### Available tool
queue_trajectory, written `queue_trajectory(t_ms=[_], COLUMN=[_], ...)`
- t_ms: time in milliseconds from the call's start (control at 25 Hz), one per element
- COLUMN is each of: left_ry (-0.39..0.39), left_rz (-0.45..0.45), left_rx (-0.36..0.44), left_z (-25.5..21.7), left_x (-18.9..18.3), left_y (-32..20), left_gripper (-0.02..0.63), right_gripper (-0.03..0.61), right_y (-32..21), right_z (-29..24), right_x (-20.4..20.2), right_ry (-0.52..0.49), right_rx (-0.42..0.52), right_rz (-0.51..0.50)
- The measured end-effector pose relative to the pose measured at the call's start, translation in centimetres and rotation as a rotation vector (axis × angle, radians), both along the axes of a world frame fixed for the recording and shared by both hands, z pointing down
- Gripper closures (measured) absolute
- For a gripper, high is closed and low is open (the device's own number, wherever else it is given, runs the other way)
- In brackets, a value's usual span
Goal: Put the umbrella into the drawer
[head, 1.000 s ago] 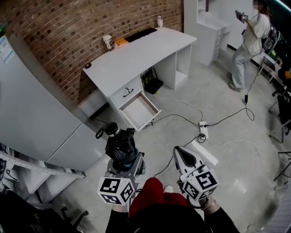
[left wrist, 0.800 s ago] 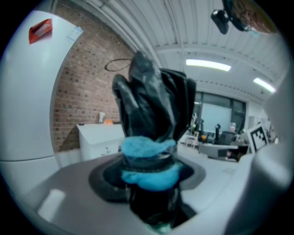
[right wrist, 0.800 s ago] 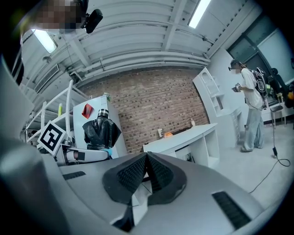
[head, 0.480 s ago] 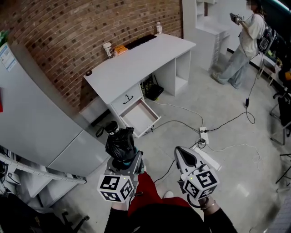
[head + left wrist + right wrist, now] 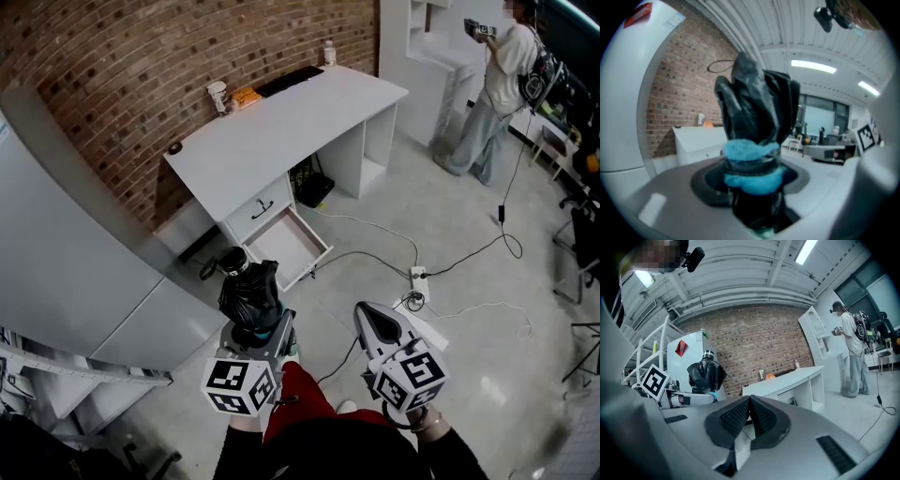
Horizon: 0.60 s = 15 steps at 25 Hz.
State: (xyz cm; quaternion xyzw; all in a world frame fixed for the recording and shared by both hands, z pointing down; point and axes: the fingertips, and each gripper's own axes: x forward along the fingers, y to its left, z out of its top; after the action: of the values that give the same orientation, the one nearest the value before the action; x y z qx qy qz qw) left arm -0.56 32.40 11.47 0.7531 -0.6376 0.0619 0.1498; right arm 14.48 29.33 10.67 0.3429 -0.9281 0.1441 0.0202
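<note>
I saw a white desk (image 5: 281, 122) by the brick wall (image 5: 122, 56), a power strip (image 5: 419, 277) on the floor (image 5: 487, 319), and a person (image 5: 497, 94) standing.

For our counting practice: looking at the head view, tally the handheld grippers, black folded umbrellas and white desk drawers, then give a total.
Handheld grippers: 2 (left gripper, right gripper)
Black folded umbrella: 1
White desk drawers: 2 (open drawer, shut drawer)
Total: 5
</note>
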Motion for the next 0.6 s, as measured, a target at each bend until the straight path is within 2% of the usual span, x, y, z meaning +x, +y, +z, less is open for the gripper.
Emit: queue_trajectory(t_ms=[280, 600], left_ry=[0.027, 0.053], left_rz=[0.038, 0.117], left_rx=[-0.025, -0.065], left_z=[1.2, 2.7], left_x=[-5.6, -11.1], left_y=[-4.6, -10.1], left_gripper=[0.360, 0.360], right_gripper=[0.577, 0.577], right_y=[-4.0, -9.5], right_z=[0.7, 2.0], right_x=[-6.3, -13.0], right_ry=[0.030, 0.043], right_rx=[-0.031, -0.105], right_rz=[0.006, 0.071])
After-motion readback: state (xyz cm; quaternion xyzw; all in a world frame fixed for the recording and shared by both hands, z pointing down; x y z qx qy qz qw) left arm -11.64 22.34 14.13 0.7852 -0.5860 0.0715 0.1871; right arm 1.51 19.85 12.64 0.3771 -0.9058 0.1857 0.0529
